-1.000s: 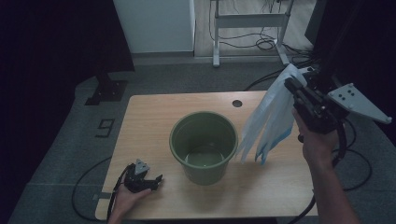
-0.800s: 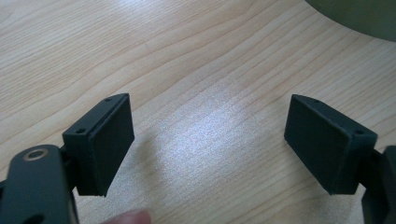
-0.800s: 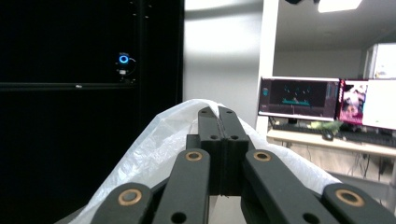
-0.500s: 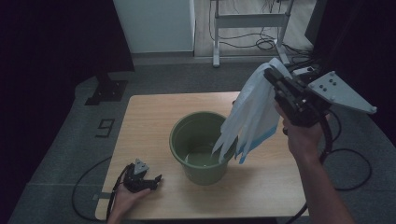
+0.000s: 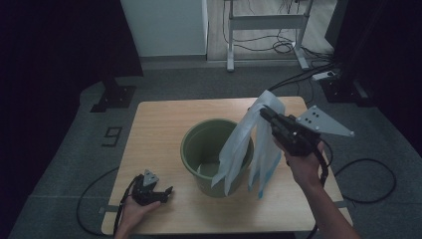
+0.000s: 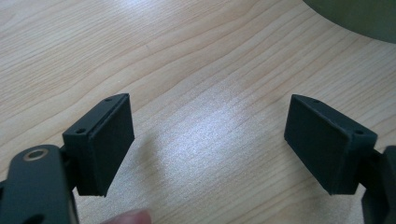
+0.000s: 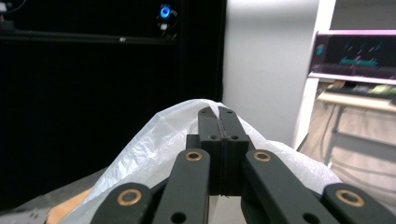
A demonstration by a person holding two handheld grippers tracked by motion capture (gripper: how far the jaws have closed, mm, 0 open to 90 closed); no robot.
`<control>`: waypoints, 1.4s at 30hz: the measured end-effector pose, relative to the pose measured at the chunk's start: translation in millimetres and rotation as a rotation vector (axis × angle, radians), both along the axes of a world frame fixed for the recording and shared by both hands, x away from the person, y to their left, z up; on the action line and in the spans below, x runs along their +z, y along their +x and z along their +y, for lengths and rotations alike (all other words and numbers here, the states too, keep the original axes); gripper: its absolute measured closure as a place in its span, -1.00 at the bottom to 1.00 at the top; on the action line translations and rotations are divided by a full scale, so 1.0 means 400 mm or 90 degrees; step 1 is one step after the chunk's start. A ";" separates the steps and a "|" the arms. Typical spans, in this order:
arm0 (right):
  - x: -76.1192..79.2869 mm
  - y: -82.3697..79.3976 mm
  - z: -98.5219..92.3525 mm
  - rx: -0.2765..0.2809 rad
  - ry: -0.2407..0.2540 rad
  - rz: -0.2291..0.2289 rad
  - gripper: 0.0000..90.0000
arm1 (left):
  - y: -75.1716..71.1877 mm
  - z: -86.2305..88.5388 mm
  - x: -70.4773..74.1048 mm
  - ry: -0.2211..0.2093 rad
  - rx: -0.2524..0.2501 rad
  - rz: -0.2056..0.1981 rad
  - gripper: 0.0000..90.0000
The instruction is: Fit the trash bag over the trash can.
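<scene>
Your right tongs (image 5: 264,112) are pinched tight on the top fold of a white bag (image 5: 244,149), jaws pressed together with the film between them. The bag hangs below them, draping over the near rim of the green bucket (image 5: 199,149). Your left tongs (image 5: 158,191) sit on the table (image 5: 159,119), jaws spread, holding nothing, bucket well off ahead.
</scene>
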State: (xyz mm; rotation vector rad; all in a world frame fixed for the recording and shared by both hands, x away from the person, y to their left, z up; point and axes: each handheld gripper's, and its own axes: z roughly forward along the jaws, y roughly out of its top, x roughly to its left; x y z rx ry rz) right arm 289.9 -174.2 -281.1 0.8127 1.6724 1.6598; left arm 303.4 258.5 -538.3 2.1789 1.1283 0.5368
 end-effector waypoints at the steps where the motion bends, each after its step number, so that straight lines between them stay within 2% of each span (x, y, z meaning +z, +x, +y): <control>1: -0.013 0.001 0.007 0.006 -0.004 0.010 0.98 | -0.001 -0.001 0.001 -0.001 0.000 -0.001 -0.65; 4: -0.056 0.005 0.032 0.015 -0.020 0.024 0.98 | -0.004 -0.002 0.011 -0.016 0.002 -0.005 -0.65; 6: -0.072 0.015 0.042 0.001 -0.017 0.022 0.98 | -0.006 -0.003 0.020 -0.027 0.001 -0.010 -0.65; 10: -0.059 0.046 0.047 -0.017 0.008 0.024 0.98 | -0.011 -0.007 0.029 -0.034 -0.002 -0.017 -0.65; 14: -0.040 0.062 0.060 -0.033 0.003 0.011 0.98 | -0.015 -0.005 0.039 -0.039 -0.002 -0.024 -0.65; 17: -0.040 0.062 0.063 -0.033 -0.002 0.011 0.98 | -0.019 -0.004 0.050 -0.044 -0.003 -0.029 -0.64; 18: -0.049 0.061 0.066 -0.031 -0.007 0.015 0.98 | -0.027 -0.001 0.070 -0.056 -0.004 -0.037 -0.64; 19: -0.054 0.060 0.066 -0.030 -0.009 0.017 0.98 | -0.027 -0.001 0.070 -0.056 -0.004 -0.037 -0.63; 21: -0.068 0.059 0.067 -0.026 -0.010 0.023 0.98 | -0.043 0.002 0.106 -0.082 0.000 -0.050 -0.61; 26: -0.086 0.059 0.069 -0.018 -0.009 0.030 0.98 | -0.076 -0.011 0.178 -0.120 -0.006 -0.062 -0.55; 32: -0.091 0.054 0.067 -0.016 -0.010 0.027 0.97 | -0.111 -0.048 0.260 -0.135 -0.022 -0.082 -0.53; 37: -0.096 0.052 0.068 -0.017 -0.014 0.027 0.97 | -0.132 -0.081 0.303 -0.133 -0.040 -0.100 -0.54; 42: -0.095 0.051 0.073 -0.020 -0.016 0.022 0.97 | -0.138 -0.113 0.344 -0.149 -0.052 -0.111 -0.53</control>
